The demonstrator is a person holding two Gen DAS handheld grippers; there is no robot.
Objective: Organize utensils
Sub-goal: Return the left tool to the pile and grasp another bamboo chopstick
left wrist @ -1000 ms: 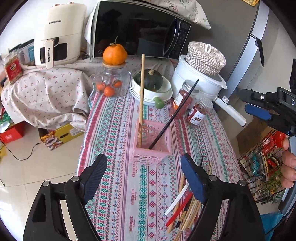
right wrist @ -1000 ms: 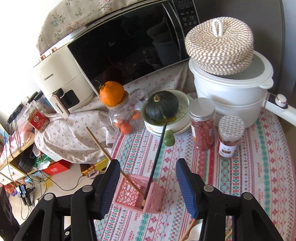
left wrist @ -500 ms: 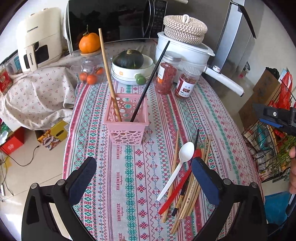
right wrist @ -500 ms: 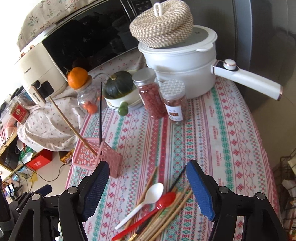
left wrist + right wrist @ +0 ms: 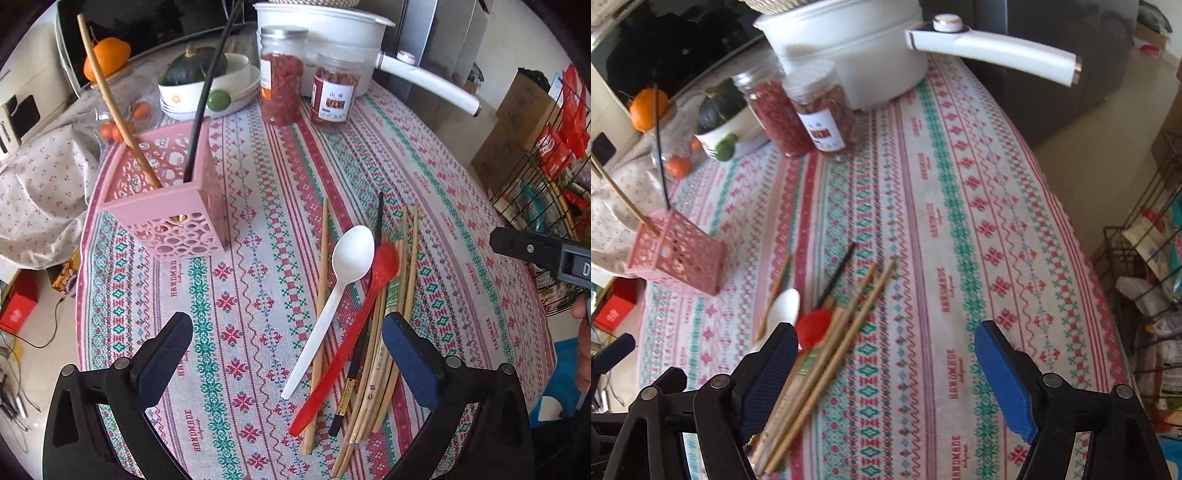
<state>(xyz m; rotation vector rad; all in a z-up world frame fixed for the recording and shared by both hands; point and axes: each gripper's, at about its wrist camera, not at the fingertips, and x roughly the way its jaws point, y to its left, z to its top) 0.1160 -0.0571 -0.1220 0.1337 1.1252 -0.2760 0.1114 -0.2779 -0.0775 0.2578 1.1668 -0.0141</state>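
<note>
Left gripper (image 5: pixel 288 350) hangs wide open over the patterned tablecloth (image 5: pixel 443 221), gripping nothing, and the loose pile sits right between its fingers: long white plastic spoon (image 5: pixel 334 295), red plastic spoon (image 5: pixel 354 332), bundle of bamboo chopsticks (image 5: pixel 388 339). The pink perforated plastic basket (image 5: pixel 173 206) stands ahead to the left, one bamboo stick and one black stick leaning inside. Right gripper (image 5: pixel 884 362), jaws spread and empty, has the chopsticks running under its left finger (image 5: pixel 772 373).
</note>
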